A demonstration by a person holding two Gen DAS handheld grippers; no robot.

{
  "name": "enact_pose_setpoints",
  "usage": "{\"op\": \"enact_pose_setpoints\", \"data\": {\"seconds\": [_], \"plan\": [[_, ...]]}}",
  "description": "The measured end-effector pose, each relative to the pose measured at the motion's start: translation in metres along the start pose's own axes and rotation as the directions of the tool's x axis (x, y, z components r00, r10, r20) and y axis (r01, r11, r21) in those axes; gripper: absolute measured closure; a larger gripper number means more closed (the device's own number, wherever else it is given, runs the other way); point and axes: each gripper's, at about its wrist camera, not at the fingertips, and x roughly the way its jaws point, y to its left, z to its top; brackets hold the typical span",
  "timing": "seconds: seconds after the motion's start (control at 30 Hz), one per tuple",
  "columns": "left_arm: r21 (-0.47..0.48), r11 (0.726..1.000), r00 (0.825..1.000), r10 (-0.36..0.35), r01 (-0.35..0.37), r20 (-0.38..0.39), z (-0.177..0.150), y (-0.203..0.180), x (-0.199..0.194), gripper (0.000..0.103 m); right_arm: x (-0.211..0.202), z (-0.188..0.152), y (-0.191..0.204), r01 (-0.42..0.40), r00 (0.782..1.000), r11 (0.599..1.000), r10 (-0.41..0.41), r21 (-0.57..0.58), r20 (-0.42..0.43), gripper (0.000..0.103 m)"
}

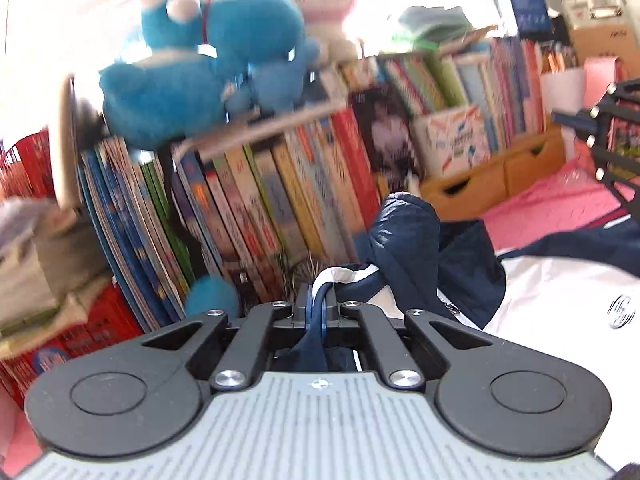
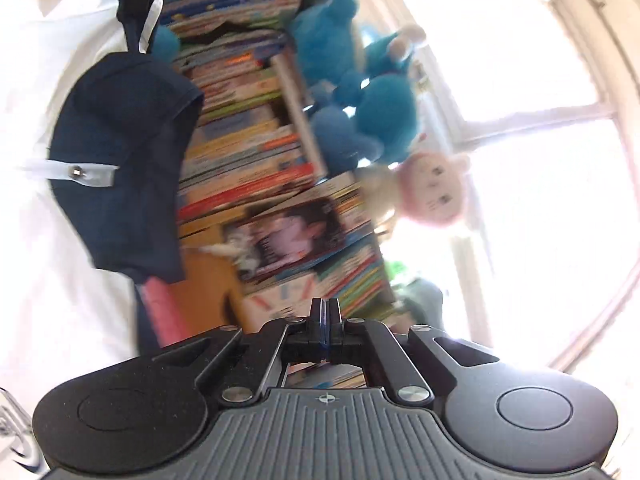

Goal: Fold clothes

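A navy and white jacket [image 1: 560,292] lies on a pink bed cover [image 1: 560,204]. My left gripper [image 1: 318,300] is shut on a navy and white edge of the jacket, which is pinched between the fingers and lifted. The navy hood [image 1: 404,232] stands up just beyond it. My right gripper [image 2: 325,316] is shut with nothing visible between its fingers; its view is rolled sideways. The jacket [image 2: 52,240] with its navy hood [image 2: 124,160] fills the left of the right wrist view. The right gripper's frame [image 1: 608,132] shows at the right edge of the left wrist view.
A bookshelf [image 1: 280,184] packed with books stands close behind the bed. A blue plush toy [image 1: 192,72] and a pink one [image 1: 324,4] sit on top. Wooden drawer boxes [image 1: 500,168] stand at the back. A bright window [image 2: 540,120] lies beyond.
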Motion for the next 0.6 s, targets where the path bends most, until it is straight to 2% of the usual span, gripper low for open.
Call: {"op": "enact_pose_setpoints", "data": {"seconds": [0.03, 0.07, 0.1, 0.13, 0.17, 0.2, 0.23, 0.27, 0.33, 0.37, 0.5, 0.53, 0.6], "plan": [[0.006, 1.0, 1.0, -0.001, 0.001, 0.031, 0.005, 0.003, -0.01, 0.099, 0.003, 0.002, -0.024, -0.12, 0.991, 0.982, 0.127, 0.143, -0.042, 0.097], [0.009, 1.0, 1.0, 0.0, -0.001, 0.016, 0.004, 0.004, -0.007, 0.099, 0.013, -0.001, -0.046, -0.267, 0.951, 0.913, 0.301, 0.307, -0.068, 0.093], [0.011, 1.0, 1.0, 0.003, -0.003, -0.02, 0.0, 0.005, 0.001, 0.099, 0.028, -0.008, -0.061, -0.411, 0.871, 0.785, 0.489, 0.464, -0.055, 0.086], [0.013, 1.0, 0.998, 0.005, -0.005, -0.056, -0.005, 0.006, 0.01, 0.099, 0.041, -0.016, -0.063, -0.455, 0.825, 0.702, 0.564, 0.548, -0.039, 0.07], [0.006, 1.0, 0.996, 0.003, -0.002, -0.094, -0.012, 0.006, 0.02, 0.099, 0.055, -0.024, -0.063, -0.478, 0.784, 0.625, 0.62, 0.618, -0.021, 0.058], [-0.003, 1.0, 0.993, -0.001, 0.001, -0.121, -0.019, 0.006, 0.027, 0.099, 0.068, -0.032, -0.063, -0.494, 0.741, 0.54, 0.672, 0.681, 0.004, 0.039], [-0.013, 1.0, 0.99, 0.002, -0.004, -0.139, -0.026, 0.005, 0.032, 0.099, 0.081, -0.041, -0.063, -0.501, 0.695, 0.451, 0.718, 0.739, 0.034, 0.034], [-0.013, 1.0, 0.99, 0.01, -0.012, -0.143, -0.031, 0.003, 0.034, 0.099, 0.093, -0.046, -0.055, -0.506, 0.663, 0.414, 0.747, 0.757, 0.035, 0.034], [-0.009, 1.0, 0.993, 0.011, -0.012, -0.12, -0.036, 0.003, 0.029, 0.099, 0.111, -0.053, -0.033, -0.535, 0.582, 0.354, 0.813, 0.767, 0.03, 0.027], [-0.011, 1.0, 0.995, 0.011, -0.012, -0.101, -0.037, 0.004, 0.025, 0.099, 0.116, -0.053, -0.024, -0.555, 0.558, 0.346, 0.83, 0.756, 0.029, 0.026], [-0.003, 1.0, 1.0, -0.005, 0.005, 0.024, -0.039, 0.005, -0.001, 0.099, 0.131, -0.049, 0.008, -0.628, 0.473, 0.316, 0.881, 0.712, 0.027, 0.007], [0.005, 1.0, 0.999, -0.012, 0.011, 0.053, -0.041, 0.005, -0.006, 0.099, 0.135, -0.049, 0.011, -0.632, 0.45, 0.289, 0.892, 0.719, 0.037, 0.001], [0.019, 1.0, 0.997, -0.014, 0.013, 0.074, -0.044, 0.004, -0.011, 0.099, 0.144, -0.048, 0.015, -0.633, 0.404, 0.23, 0.913, 0.739, 0.062, 0.0]]}}
